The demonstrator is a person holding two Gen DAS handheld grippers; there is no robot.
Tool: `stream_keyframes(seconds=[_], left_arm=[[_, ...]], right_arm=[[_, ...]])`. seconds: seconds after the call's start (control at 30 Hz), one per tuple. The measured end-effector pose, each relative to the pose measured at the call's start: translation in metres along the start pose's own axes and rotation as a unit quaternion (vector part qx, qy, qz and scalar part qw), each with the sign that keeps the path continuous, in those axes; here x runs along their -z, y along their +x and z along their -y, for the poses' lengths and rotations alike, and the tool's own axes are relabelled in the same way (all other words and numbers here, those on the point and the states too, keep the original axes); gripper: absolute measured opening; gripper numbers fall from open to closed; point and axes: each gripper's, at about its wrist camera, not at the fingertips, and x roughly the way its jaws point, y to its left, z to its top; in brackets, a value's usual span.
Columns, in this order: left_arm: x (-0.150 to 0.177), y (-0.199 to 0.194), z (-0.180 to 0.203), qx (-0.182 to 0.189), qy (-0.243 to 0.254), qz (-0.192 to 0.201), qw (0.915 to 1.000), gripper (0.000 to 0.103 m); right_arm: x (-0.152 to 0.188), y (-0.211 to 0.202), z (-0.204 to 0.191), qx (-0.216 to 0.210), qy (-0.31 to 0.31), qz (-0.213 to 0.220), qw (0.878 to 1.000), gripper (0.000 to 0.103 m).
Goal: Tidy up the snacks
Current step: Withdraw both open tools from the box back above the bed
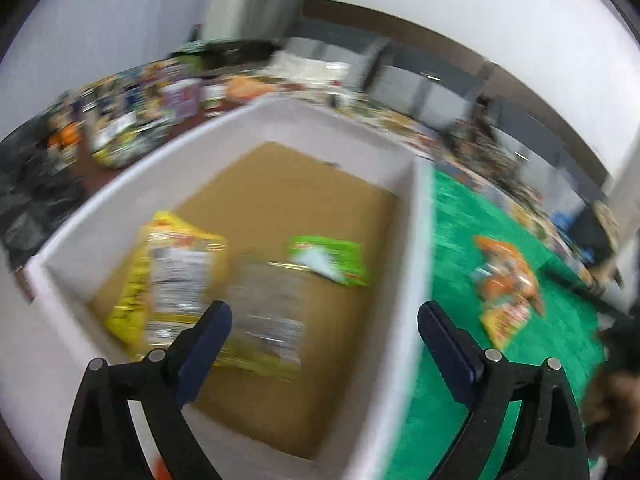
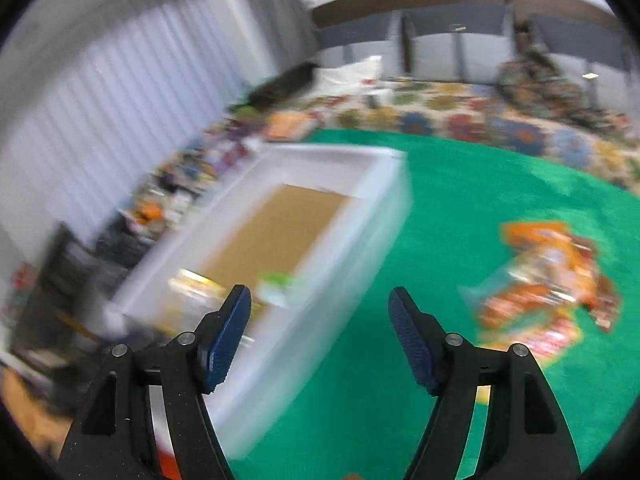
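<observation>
I am looking into the white bin (image 1: 404, 264), my landmark. Lying on its cardboard floor, from left to right, are a yellow packet (image 1: 160, 280), a clear-wrapped packet (image 1: 268, 312) and a small green packet (image 1: 328, 260). My left claw (image 1: 324, 336) is hanging over the bin's near end, jaws spread wide and gripping nothing. Right of the bin, on the green mat (image 2: 460, 200), a pile of orange snack bags (image 2: 548, 288) is lying. My right claw (image 2: 320, 340) is hovering over the bin's right wall, jaws apart and empty.
</observation>
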Motion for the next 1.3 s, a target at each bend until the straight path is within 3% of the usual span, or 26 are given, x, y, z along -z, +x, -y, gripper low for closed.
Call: stream_keyframes(seconds=[0.1, 0.2, 0.3, 0.4, 0.6, 0.77, 0.93, 1.3], left_arm=[[0.013, 0.004, 0.055, 0.051, 0.043, -0.01, 0.9977, 0.1], [0.031, 0.021, 0.103, 0.091, 0.074, -0.038, 0.9923, 0.102], [0.055, 0.056, 0.143, 0.095, 0.104, -0.077, 0.987, 0.102], [0.077, 0.1, 0.169, 0.07, 0.132, -0.108, 0.9828, 0.102], [0.092, 0.152, 0.203, 0.018, 0.195, -0.103, 0.9753, 0.102], [0.1, 0.175, 0.211, 0.0, 0.242, -0.093, 0.9659, 0.103], [0.095, 0.176, 0.2, 0.013, 0.22, -0.085, 0.9717, 0.103], [0.098, 0.179, 0.201, 0.014, 0.219, -0.085, 0.972, 0.103]], right_arm=[[0.05, -0.001, 0.057, 0.084, -0.01, -0.021, 0.996, 0.075], [0.108, -0.014, 0.128, 0.173, -0.002, -0.052, 0.984, 0.075], [0.156, -0.046, 0.197, 0.246, 0.026, -0.054, 0.967, 0.075], [0.18, -0.076, 0.246, 0.296, 0.055, -0.043, 0.953, 0.075], [0.198, -0.1, 0.295, 0.318, 0.118, -0.033, 0.94, 0.075], [0.206, -0.105, 0.303, 0.302, 0.15, -0.013, 0.941, 0.078], [0.209, -0.103, 0.297, 0.297, 0.149, -0.016, 0.943, 0.083], [0.209, -0.102, 0.298, 0.297, 0.149, -0.016, 0.943, 0.083]])
